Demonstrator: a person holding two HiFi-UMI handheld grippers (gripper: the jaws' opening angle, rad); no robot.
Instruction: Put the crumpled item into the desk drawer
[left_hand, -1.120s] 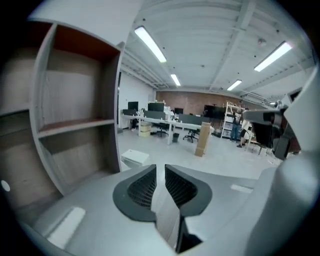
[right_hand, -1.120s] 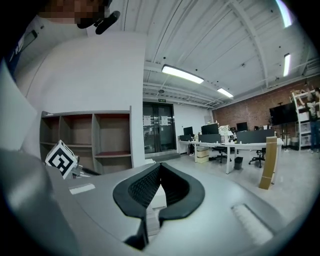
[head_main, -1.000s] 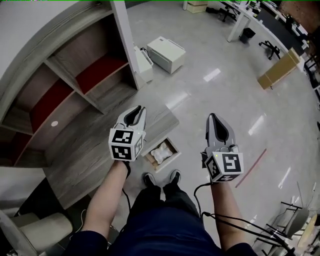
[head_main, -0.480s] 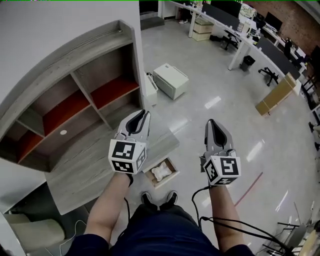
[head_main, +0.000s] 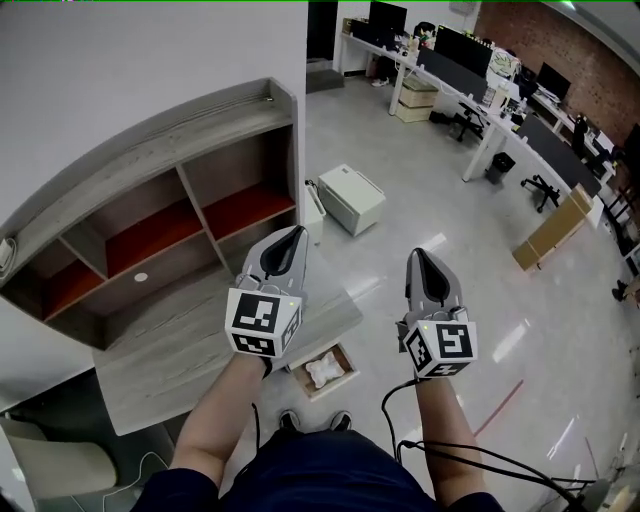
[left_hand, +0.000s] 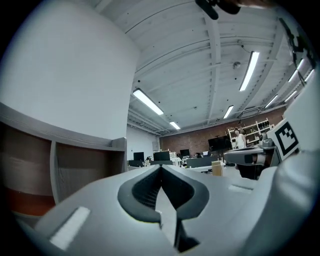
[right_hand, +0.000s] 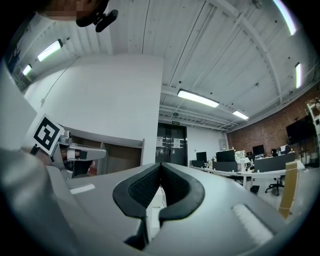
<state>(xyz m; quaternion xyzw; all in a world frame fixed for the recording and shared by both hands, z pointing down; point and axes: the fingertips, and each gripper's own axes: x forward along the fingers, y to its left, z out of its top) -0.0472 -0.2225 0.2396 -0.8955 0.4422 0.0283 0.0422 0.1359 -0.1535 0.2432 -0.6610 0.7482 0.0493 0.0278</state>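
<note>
Both grippers are held up at chest height, pointing forward over the counter (head_main: 170, 345), clear of everything. The left gripper (head_main: 295, 233) has its jaws closed tip to tip with nothing between them. The right gripper (head_main: 417, 255) is the same, jaws together and empty. The gripper views look out over the office, not at any object, so neither gripper is working on anything.

The crumpled item (head_main: 322, 371) lies inside the drawer (head_main: 349, 357), which is pulled out from the counter's near edge, just ahead of the person's shoes. The placing step looks done, which probably explains the raised, empty grippers. Only shutting the drawer seems left.

Materials:
- The item is white, wrinkled and soft-looking; paper or cloth, cannot tell which.
- The drawer is a shallow box with pale wood walls.
- The counter is matte grey wood-grain.
- The shelf unit (head_main: 150, 235) behind it is the same grey, with red boards in some bays.
- The floor (head_main: 450, 230) is glossy grey and reflects the ceiling lights.
- The gripper shells are smooth grey plastic tapering to a point.
- The pads (left_hand: 145, 187) are dark, ribbed and rubbery.
- Each gripper carries a white cube with black square markers.
</note>
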